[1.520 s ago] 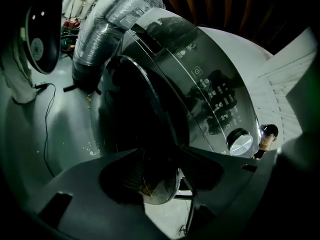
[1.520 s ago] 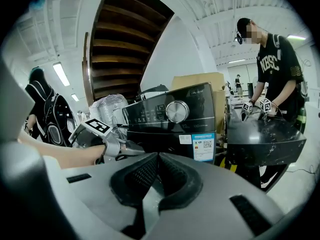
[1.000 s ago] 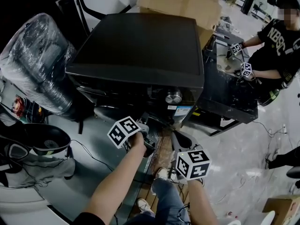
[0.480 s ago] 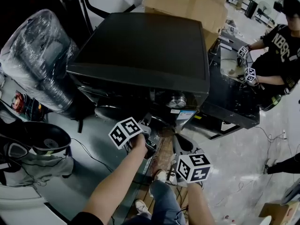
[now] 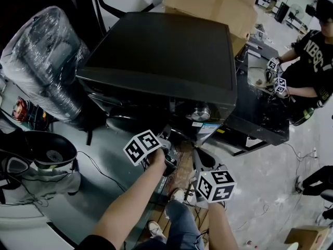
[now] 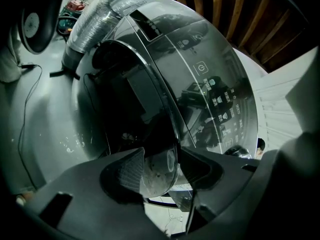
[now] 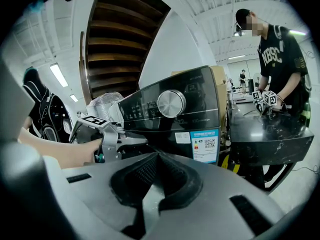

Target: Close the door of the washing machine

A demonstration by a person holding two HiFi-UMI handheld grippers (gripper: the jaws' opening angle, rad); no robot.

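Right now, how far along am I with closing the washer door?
Done: the left gripper is clamped on the rim of the door. In hand: the door stands swung out from the front of the washing machine, not latched. Left: push it shut, then let go. The right gripper is shut, empty and held back.

Washing machine (image 5: pixel 156 56) ahead — wrapped bundle (image 5: pixel 44 61) left, table (image 5: pixel 256 111) right.

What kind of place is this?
Probably a workshop or warehouse, not a house: the washing machine stands on a bare concrete floor, with a cardboard box behind it and a plastic-wrapped bundle beside it.
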